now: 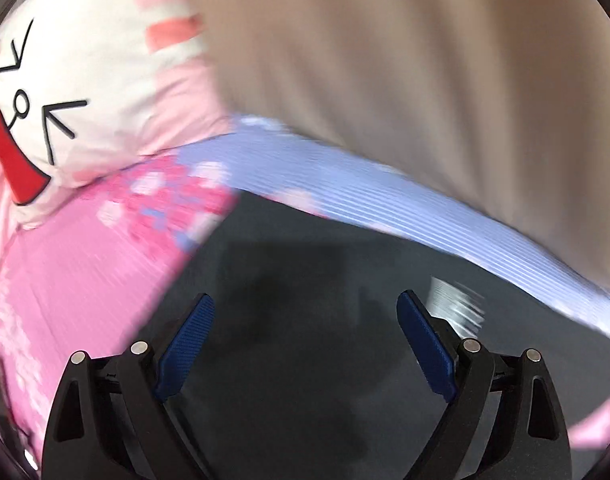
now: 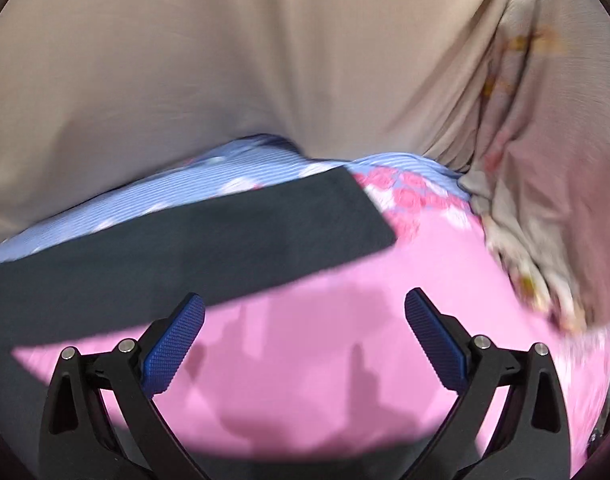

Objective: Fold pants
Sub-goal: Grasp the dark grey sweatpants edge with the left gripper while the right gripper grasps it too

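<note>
Dark grey pants (image 1: 313, 280) lie flat on a pink and blue bedsheet (image 1: 85, 264). My left gripper (image 1: 305, 320) is open and empty, hovering over the dark cloth, near a small white label (image 1: 457, 304). In the right wrist view one pant leg (image 2: 193, 240) runs from the lower left to a squared end at the middle, on the pink sheet (image 2: 345, 340). My right gripper (image 2: 305, 320) is open and empty, above the sheet just off the leg's lower edge. Both views are motion-blurred.
A white and pink cartoon-face pillow (image 1: 85, 92) lies at the upper left in the left view. A beige blanket (image 1: 405, 80) rises behind the bed and also shows in the right view (image 2: 225, 60), with a floral beige cloth (image 2: 537, 200) bunched at the right.
</note>
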`<state>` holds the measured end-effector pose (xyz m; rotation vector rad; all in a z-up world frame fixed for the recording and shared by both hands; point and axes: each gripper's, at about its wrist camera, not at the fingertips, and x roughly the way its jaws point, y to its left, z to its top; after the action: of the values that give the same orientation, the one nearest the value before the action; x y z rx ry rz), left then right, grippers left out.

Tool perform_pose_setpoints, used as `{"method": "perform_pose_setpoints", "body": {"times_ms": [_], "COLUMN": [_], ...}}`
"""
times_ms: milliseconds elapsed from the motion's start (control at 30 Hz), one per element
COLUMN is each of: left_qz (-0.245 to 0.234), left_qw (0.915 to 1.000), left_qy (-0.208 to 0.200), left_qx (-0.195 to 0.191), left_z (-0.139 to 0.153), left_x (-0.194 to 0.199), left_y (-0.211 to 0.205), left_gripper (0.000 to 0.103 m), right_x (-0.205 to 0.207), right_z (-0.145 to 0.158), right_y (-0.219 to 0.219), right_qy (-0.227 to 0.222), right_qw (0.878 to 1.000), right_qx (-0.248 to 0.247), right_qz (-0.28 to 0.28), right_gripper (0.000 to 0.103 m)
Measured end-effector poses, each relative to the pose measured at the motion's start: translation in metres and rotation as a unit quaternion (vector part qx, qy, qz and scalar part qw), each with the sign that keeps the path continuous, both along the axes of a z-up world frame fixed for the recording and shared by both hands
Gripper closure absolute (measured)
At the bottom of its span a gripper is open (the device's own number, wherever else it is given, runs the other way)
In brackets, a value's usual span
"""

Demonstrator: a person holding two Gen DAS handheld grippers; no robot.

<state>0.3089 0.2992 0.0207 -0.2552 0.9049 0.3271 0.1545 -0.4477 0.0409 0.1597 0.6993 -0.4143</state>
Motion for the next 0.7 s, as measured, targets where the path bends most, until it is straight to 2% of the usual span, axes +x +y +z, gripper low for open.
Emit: {"method": "perform_pose_setpoints", "body": {"times_ms": [67,133,167,233,333,367,400,433,467,500,533,567,633,700], "left_qz": [0.019,0.041,0.052,0.055,0.041,0.041,0.043,0.040,0.034,0.029,0.024,0.015,0.003,-0.011], "left_qw": [0.9995,0.9971,0.9965,0.9973,0.9975,0.9974,0.9972,0.9974,0.9976,0.9977,0.9980,0.9984,0.9992,0.9993], "left_qy": [0.023,0.053,0.054,0.048,0.057,0.060,0.061,0.059,0.061,0.061,0.058,0.050,0.027,0.002], "left_qx": [-0.006,-0.035,-0.037,-0.011,0.000,-0.001,0.002,0.007,0.003,-0.004,-0.010,-0.019,-0.029,-0.035], "left_z": [-0.016,-0.038,-0.043,-0.045,-0.048,-0.049,-0.048,-0.045,-0.042,-0.038,-0.034,-0.028,-0.007,0.014], "left_x": [0.026,0.049,0.055,0.067,0.082,0.085,0.086,0.086,0.086,0.084,0.084,0.079,0.065,0.046], "left_y": [0.021,0.043,0.048,0.047,0.042,0.042,0.042,0.042,0.042,0.042,0.044,0.044,0.041,0.037], "left_gripper": [0.014,0.014,0.014,0.014,0.013,0.015,0.030,0.039,0.054,0.066,0.070,0.087,0.088,0.089], "right_x": [0.029,0.058,0.069,0.093,0.119,0.122,0.123,0.122,0.121,0.119,0.117,0.112,0.096,0.074], "right_z": [-0.003,-0.010,-0.013,-0.020,-0.031,-0.032,-0.032,-0.030,-0.028,-0.025,-0.023,-0.018,-0.004,0.014], "right_y": [-0.018,-0.032,-0.037,-0.047,-0.054,-0.051,-0.048,-0.045,-0.041,-0.038,-0.035,-0.029,-0.014,-0.009], "right_qy": [0.018,0.035,0.042,0.055,0.068,0.065,0.057,0.048,0.046,0.041,0.038,0.034,0.022,-0.006], "right_qw": [1.000,0.999,0.999,0.998,0.997,0.998,0.998,0.999,0.999,0.998,0.997,0.998,0.999,0.998], "right_qx": [0.001,0.007,0.007,0.007,0.009,0.003,0.001,0.007,0.013,0.034,0.047,0.033,0.012,0.014], "right_qz": [-0.005,-0.010,-0.015,-0.026,-0.028,-0.025,-0.017,-0.004,0.003,0.027,0.038,0.037,0.047,0.055], "right_gripper": [0.005,0.005,0.005,0.005,0.005,0.006,0.015,0.037,0.048,0.088,0.097,0.097,0.097,0.097]}}
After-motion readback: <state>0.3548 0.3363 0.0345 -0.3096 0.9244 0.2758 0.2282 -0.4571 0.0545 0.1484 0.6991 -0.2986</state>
